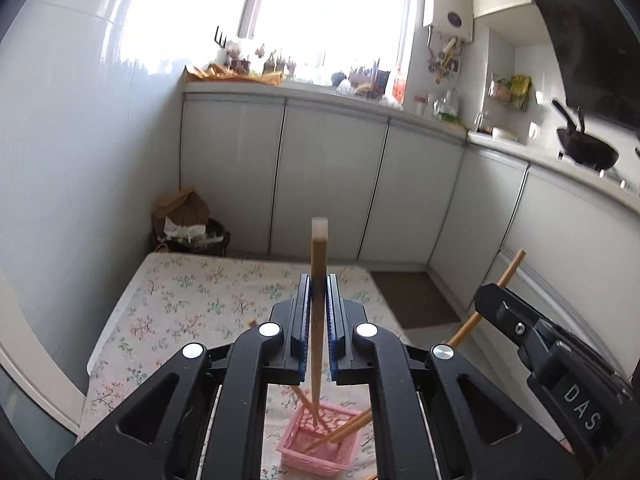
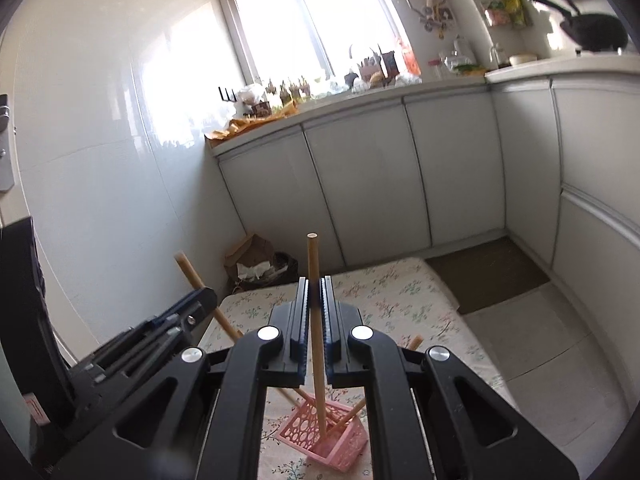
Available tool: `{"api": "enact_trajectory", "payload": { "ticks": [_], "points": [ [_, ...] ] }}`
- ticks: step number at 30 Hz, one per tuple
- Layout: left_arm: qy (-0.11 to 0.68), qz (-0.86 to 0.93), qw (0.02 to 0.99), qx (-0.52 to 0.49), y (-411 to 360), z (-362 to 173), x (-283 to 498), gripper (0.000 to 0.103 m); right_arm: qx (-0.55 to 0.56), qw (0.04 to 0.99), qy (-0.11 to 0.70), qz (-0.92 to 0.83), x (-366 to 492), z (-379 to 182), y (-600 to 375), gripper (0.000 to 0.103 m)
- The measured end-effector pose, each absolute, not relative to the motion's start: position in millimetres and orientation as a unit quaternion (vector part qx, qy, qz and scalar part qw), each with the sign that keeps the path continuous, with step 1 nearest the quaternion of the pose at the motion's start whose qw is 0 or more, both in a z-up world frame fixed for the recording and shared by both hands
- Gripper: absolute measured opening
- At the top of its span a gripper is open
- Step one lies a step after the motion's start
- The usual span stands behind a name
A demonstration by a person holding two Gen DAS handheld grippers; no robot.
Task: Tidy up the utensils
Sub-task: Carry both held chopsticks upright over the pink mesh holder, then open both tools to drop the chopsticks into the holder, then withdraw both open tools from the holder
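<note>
Pink perforated basket [image 1: 320, 446] standing on the flower-patterned tablecloth [image 1: 192, 304], below and between the two grippers (seen also from the right wrist [image 2: 336, 440]). Several wooden chopsticks lean inside it at differing angles. Left gripper [image 1: 319, 292]: jaws pressed together on a square-topped chopstick [image 1: 319, 264], held nearly upright, its lower tip down inside the basket and its pale upper end clear above the fingertips. Right gripper [image 2: 315, 292]: jaws likewise pinching a round-ended chopstick [image 2: 313, 264], upright, lower tip in the basket. Each gripper appears at the edge of the other's view, the right one [image 1: 520, 328] beside the left with its stick slanting across it. Surroundings: grey-white cabinet doors [image 1: 328, 176] under a cluttered countertop [image 1: 304, 84], a bright window [image 1: 320, 4], a black wok [image 1: 588, 152] on the stove, a brown paper bag [image 1: 184, 212] on the floor against the wall, a dark floor mat [image 1: 412, 300].
</note>
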State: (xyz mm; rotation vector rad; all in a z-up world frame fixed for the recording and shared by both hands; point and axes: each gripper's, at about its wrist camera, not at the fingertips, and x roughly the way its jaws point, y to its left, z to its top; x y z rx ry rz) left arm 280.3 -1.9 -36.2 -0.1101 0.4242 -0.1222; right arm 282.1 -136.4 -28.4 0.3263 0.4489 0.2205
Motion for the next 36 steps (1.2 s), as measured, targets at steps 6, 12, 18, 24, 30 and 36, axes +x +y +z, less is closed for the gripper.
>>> {"api": "enact_trajectory", "payload": {
  "ticks": [6,12,18,24,30,36],
  "points": [
    [0.217,-0.044,0.973,-0.070,10,-47,265,0.048,0.166,0.953,0.233,0.102,273,-40,-137,0.026],
    [0.186,-0.023,0.981,-0.055,15,-25,229,0.052,0.175,0.957,0.219,0.078,248,-21,-152,0.036],
    [0.181,-0.007,0.982,-0.048,17,-21,198,0.069,0.163,0.959,0.223,0.056,212,-16,-157,0.045],
    [0.184,0.003,0.982,-0.043,16,-21,173,0.085,0.159,0.963,0.213,0.050,176,-15,-158,0.065],
    [0.184,0.006,0.982,-0.043,14,-20,149,0.094,0.152,0.963,0.219,0.028,155,-19,-160,0.077],
    [0.190,0.008,0.981,-0.039,15,-22,134,0.096,0.154,0.964,0.216,0.007,140,-23,-165,0.094]
  ]
}}
